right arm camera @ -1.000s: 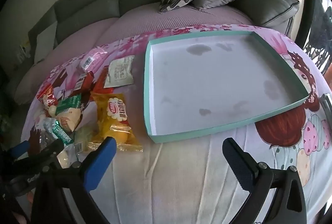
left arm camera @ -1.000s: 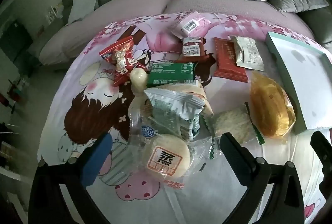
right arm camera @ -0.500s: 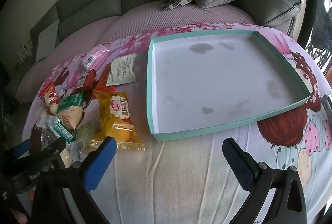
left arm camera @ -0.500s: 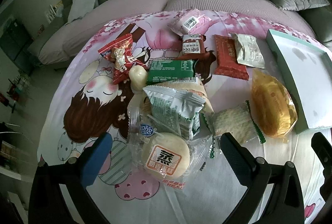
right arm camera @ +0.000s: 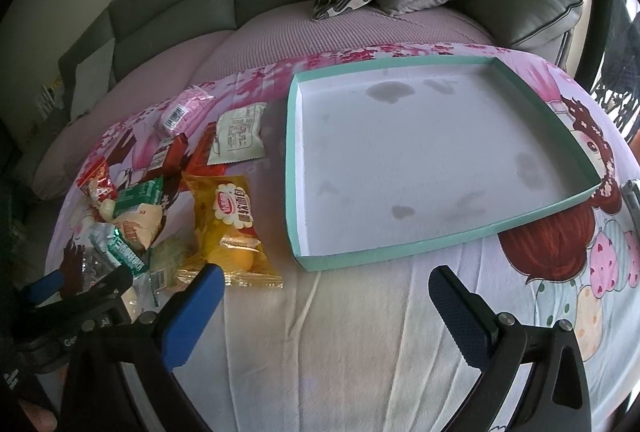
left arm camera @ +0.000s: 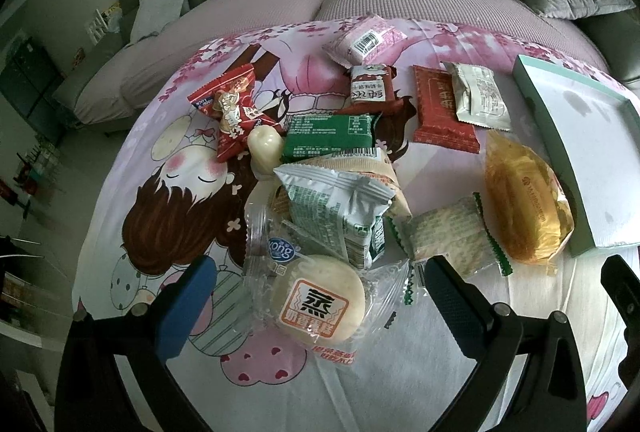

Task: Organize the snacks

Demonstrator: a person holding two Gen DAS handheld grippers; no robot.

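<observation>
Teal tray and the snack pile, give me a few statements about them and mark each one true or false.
1. The teal tray holds no snacks. True.
2. The left gripper is clamped on the round bun packet. False: its jaws stand open on either side of it.
3. The yellow cake packet lies inside the tray. False: it lies on the cloth beside the tray.
4. The right gripper is open and holds nothing. True.
5. A green packet lies among the snacks. True.
</observation>
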